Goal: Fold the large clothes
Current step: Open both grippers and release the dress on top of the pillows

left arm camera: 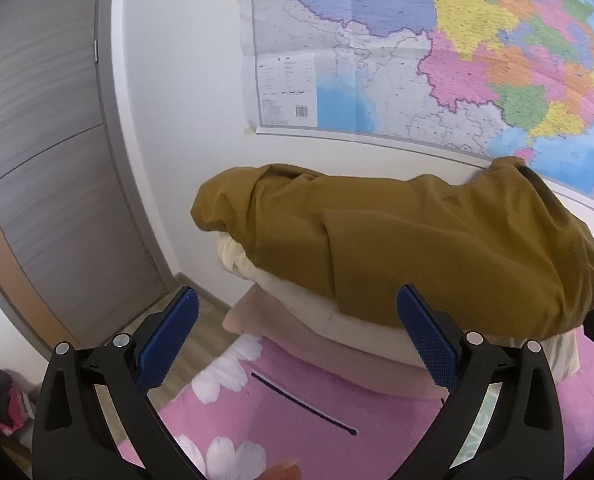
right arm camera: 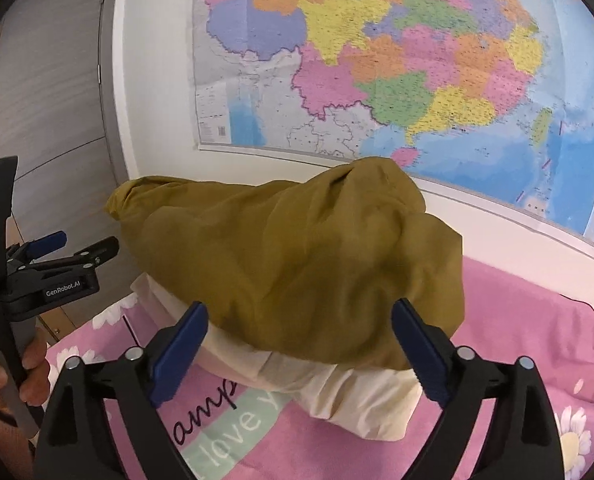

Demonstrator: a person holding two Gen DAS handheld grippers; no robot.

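Observation:
A folded mustard garment [left arm camera: 417, 248] [right arm camera: 297, 248] lies on top of a stack on the bed. Under it are a cream garment [left arm camera: 293, 292] [right arm camera: 357, 400] and a pinkish-beige one [left arm camera: 297, 340]. My left gripper [left arm camera: 297, 300] stands open just in front of the stack's left end, nothing between its blue pads. My right gripper [right arm camera: 299, 312] is open too, its fingers either side of the mustard garment's near edge without pressing on it. In the right wrist view the left gripper [right arm camera: 73, 246] shows at the far left, held by a hand [right arm camera: 1, 376].
The stack rests on a pink flowered bed sheet [left arm camera: 297, 420] [right arm camera: 537, 340] against a white wall with a large coloured map [left arm camera: 457, 60]. A grey door [left arm camera: 37, 160] and wooden floor [left arm camera: 213, 320] lie to the left. Dark clutter [left arm camera: 1, 400] sits on the floor.

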